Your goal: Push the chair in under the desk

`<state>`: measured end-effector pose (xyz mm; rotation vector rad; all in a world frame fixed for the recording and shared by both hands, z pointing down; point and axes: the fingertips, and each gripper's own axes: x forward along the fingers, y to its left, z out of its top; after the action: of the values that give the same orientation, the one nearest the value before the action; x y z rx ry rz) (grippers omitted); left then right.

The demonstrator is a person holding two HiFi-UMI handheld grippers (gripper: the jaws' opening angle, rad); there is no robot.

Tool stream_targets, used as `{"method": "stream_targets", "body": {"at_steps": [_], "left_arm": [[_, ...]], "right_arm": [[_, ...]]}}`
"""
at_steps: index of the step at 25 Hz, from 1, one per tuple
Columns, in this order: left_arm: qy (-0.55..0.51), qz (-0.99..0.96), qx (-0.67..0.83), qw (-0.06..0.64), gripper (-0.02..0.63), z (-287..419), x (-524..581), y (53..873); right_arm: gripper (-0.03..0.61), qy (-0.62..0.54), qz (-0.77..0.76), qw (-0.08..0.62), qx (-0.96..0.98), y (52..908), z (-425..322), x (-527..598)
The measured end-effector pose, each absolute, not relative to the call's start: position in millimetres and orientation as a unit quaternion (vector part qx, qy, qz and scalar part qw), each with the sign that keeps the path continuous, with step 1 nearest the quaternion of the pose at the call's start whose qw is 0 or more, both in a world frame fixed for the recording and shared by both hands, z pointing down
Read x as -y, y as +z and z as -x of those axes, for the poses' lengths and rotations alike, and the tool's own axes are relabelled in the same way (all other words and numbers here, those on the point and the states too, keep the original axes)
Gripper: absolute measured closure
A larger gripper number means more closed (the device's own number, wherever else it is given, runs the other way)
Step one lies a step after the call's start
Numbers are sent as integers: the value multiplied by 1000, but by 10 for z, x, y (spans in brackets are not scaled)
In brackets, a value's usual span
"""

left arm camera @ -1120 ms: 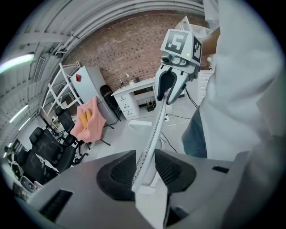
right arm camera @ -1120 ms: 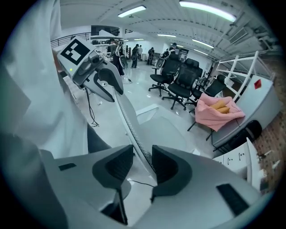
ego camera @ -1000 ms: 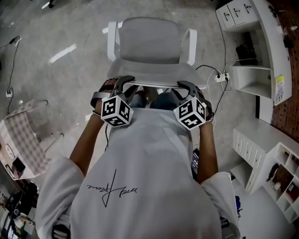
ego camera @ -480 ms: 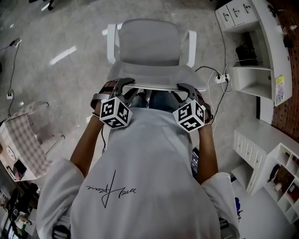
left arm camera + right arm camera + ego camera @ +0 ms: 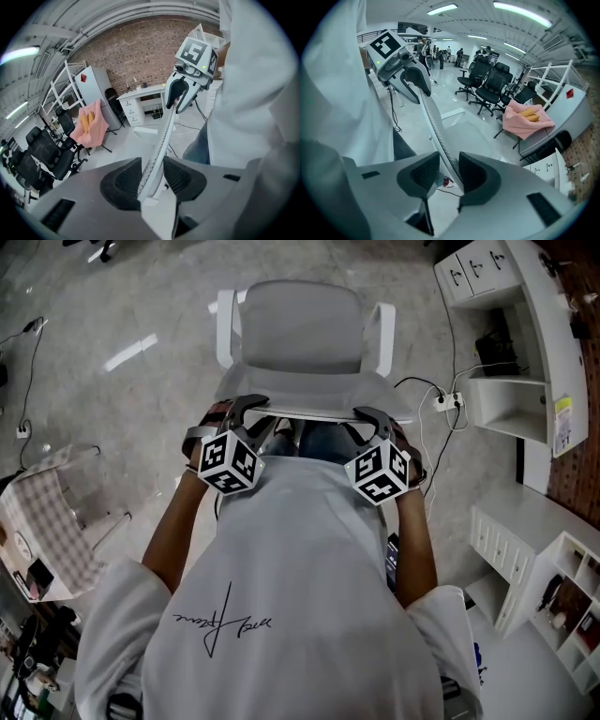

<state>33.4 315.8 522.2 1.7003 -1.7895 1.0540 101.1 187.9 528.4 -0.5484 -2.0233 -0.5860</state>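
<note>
The white chair (image 5: 300, 324) stands on the grey floor in front of me, its seat facing away. Its backrest's thin top edge (image 5: 309, 413) runs between my two grippers. My left gripper (image 5: 255, 409) straddles the left end of that edge (image 5: 161, 140). Its jaws have just been opening, and a gap shows beside the rim. My right gripper (image 5: 367, 413) straddles the right end of the edge (image 5: 436, 126), open, with the rim lying against one pad only. From each gripper view, the other gripper can be seen further along the rim.
A white desk with drawers and shelves (image 5: 497, 277) stands at the far right, with a power strip and cables (image 5: 445, 395) on the floor beside it. A checked cloth on a rack (image 5: 37, 521) is at the left. Black office chairs (image 5: 487, 84) stand further off.
Both grippers stay at the backrest's top edge. The chair and my hands show no clear movement.
</note>
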Motion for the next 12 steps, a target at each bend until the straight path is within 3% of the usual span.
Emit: {"method": "stream_targets", "body": {"at_steps": [12], "left_arm": [[379,-609,658,228,463,-195,-3103,5241]], "right_arm": [[430,-244,210,460,827,5286,-881,-1825]]}}
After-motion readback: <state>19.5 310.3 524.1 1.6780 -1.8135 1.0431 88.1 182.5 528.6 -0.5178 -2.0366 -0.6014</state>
